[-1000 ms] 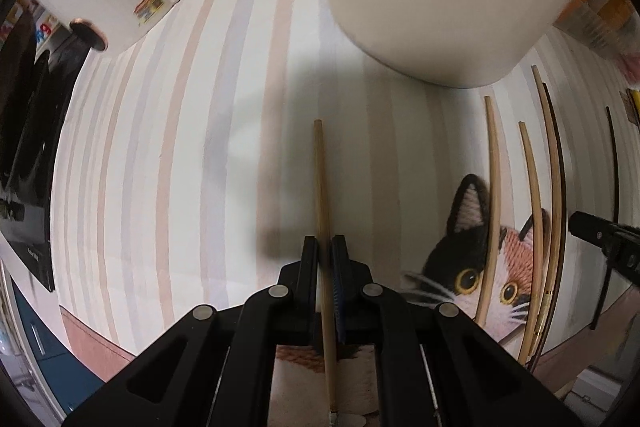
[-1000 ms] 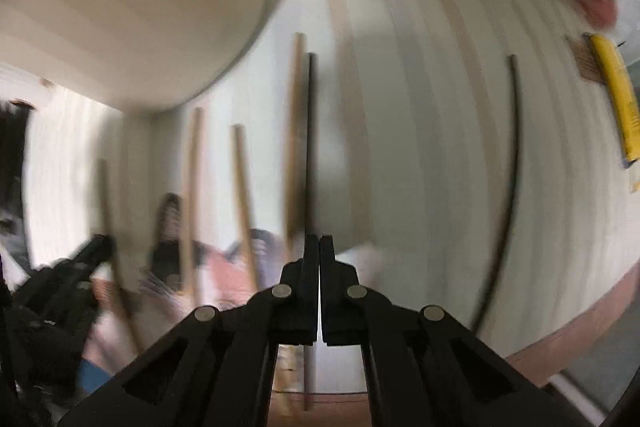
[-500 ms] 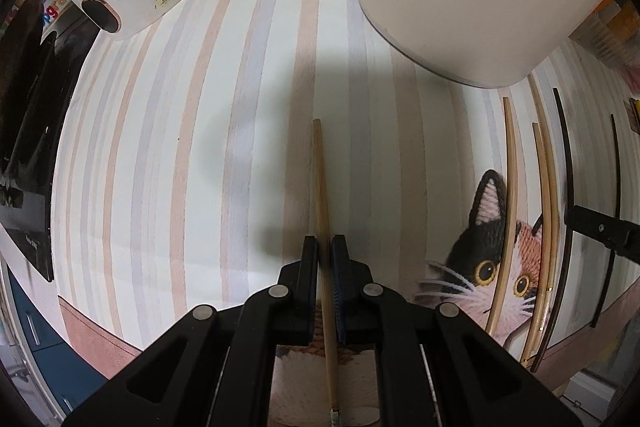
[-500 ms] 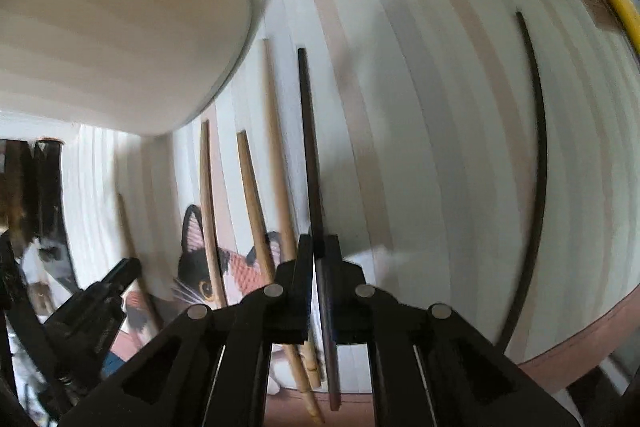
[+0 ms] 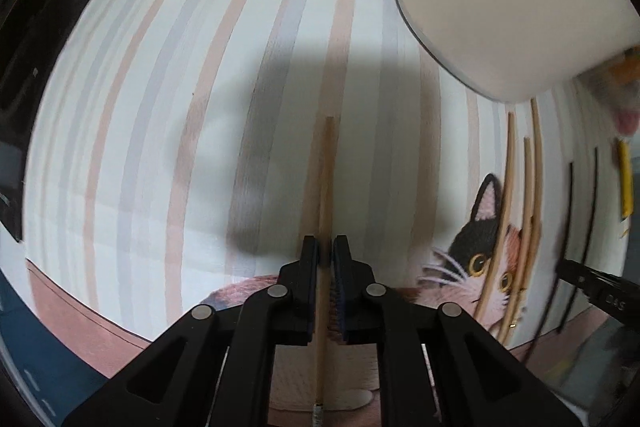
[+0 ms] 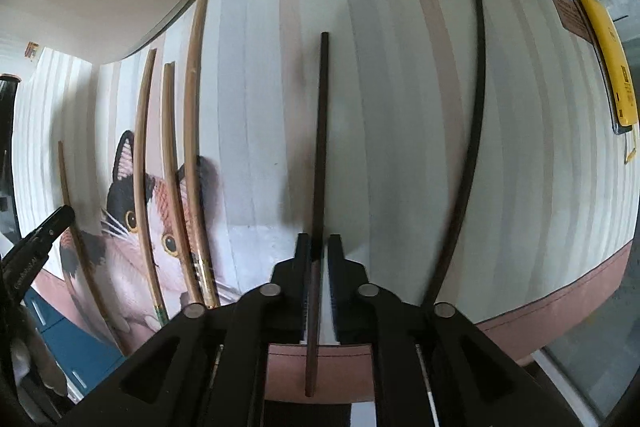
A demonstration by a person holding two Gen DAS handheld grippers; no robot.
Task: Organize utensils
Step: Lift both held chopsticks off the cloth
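Both tongs point down at the striped surface (image 5: 168, 131). Left tongs (image 5: 326, 251) are easing open around a pale chopstick (image 5: 326, 187), running straight ahead between the pads. Right tongs (image 6: 319, 247) are opening too, the dark chopstick (image 6: 320, 147) lying lengthwise in a visible gap, its twin (image 6: 468, 155) off right.

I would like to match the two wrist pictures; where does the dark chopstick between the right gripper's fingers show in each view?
Left wrist: the dark chopstick lies at the far right, just left of another dark one.
Right wrist: centre, running up from between the opening jaws of the right gripper.
Shared landmark: the cat picture on the striped cloth.
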